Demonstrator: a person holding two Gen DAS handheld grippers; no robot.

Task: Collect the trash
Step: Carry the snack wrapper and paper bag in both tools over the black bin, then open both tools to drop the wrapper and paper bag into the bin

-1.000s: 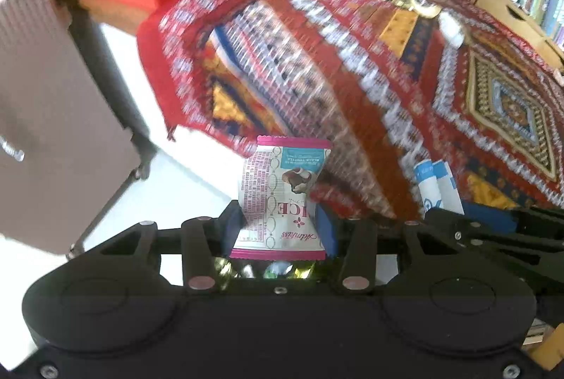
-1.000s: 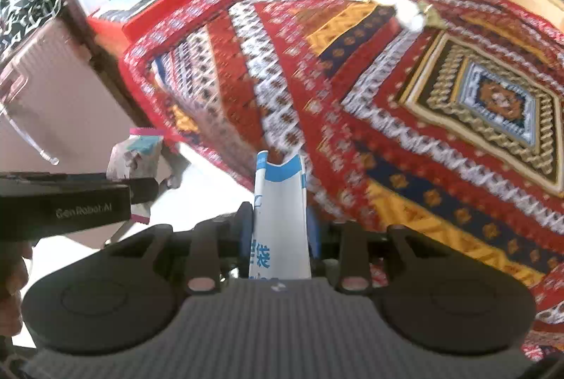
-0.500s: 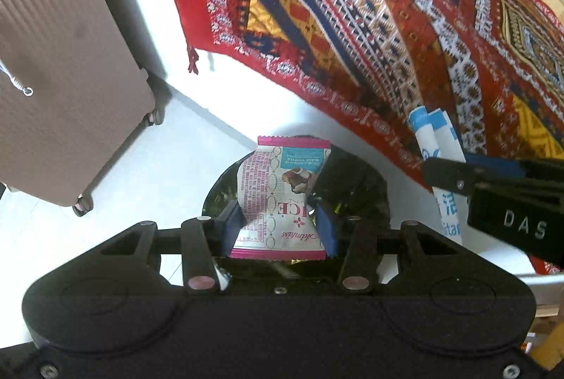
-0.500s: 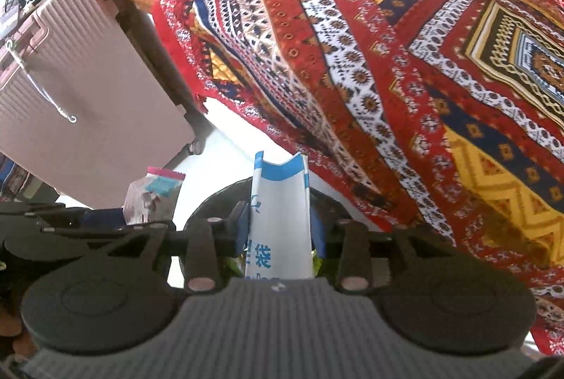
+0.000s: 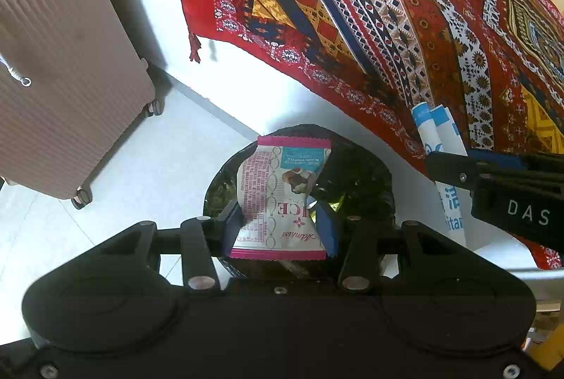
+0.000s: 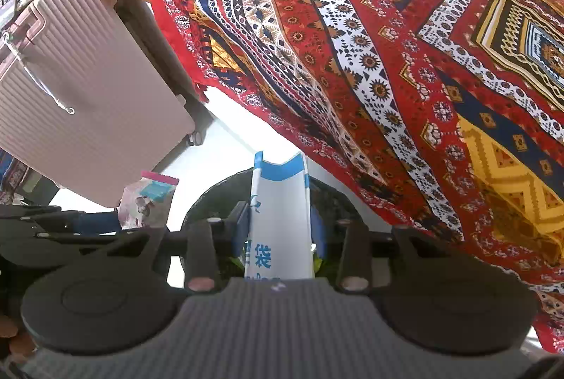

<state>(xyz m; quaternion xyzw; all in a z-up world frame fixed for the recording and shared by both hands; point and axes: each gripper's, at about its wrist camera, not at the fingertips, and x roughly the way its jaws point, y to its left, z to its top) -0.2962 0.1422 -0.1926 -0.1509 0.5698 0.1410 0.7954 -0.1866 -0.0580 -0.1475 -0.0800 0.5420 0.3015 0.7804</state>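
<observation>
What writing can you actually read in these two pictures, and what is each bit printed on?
"ICE", upside down, only part of a word: pink candy wrapper in the left gripper.
"Adandas" or similar, in script, uncertain: same wrapper.
Its fine print and teal label: too small to read.
"DAS": black body of the right gripper, seen from the left wrist.
"袋": white and blue packet in the right gripper.
"itar", cut off: same packet.
</observation>
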